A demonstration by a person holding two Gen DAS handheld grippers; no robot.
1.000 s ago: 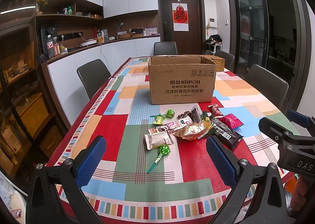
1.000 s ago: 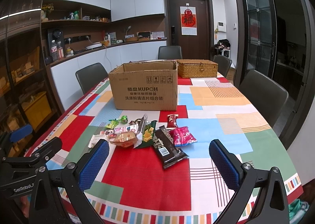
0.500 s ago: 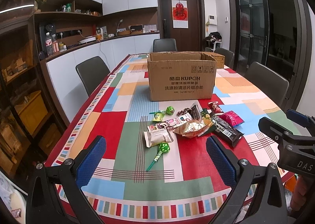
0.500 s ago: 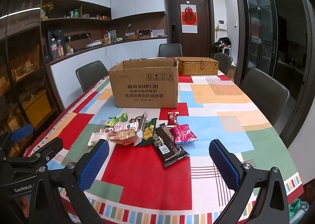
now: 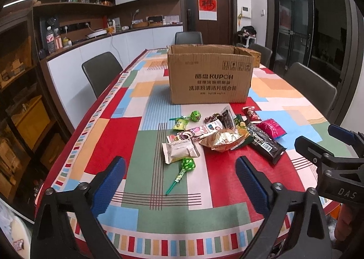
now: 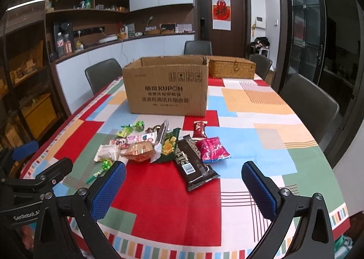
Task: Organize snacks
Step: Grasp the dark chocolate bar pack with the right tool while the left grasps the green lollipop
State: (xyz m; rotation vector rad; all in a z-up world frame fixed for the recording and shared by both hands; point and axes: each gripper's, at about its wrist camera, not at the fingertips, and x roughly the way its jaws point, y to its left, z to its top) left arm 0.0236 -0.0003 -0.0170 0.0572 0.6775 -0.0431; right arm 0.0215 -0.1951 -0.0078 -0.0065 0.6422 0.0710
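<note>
Left wrist view: our left tongs (image 5: pixel 180 178) are spread wide and hold nothing. The lollipop (image 5: pixel 184 169) lies just ahead between them, stick toward us. Our right tongs (image 6: pixel 184 182) are spread too.

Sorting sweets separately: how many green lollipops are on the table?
2. One lollipop lies nearest the left gripper, just below the white packet; the other lollipop lies nearer the cardboard box. More may hide under the wrappers.

Both grippers (image 5: pixel 180 181) (image 6: pixel 183 185) nearer snack pile (image 6: pixel 159 147), box (image 6: pixel 167 86).
</note>
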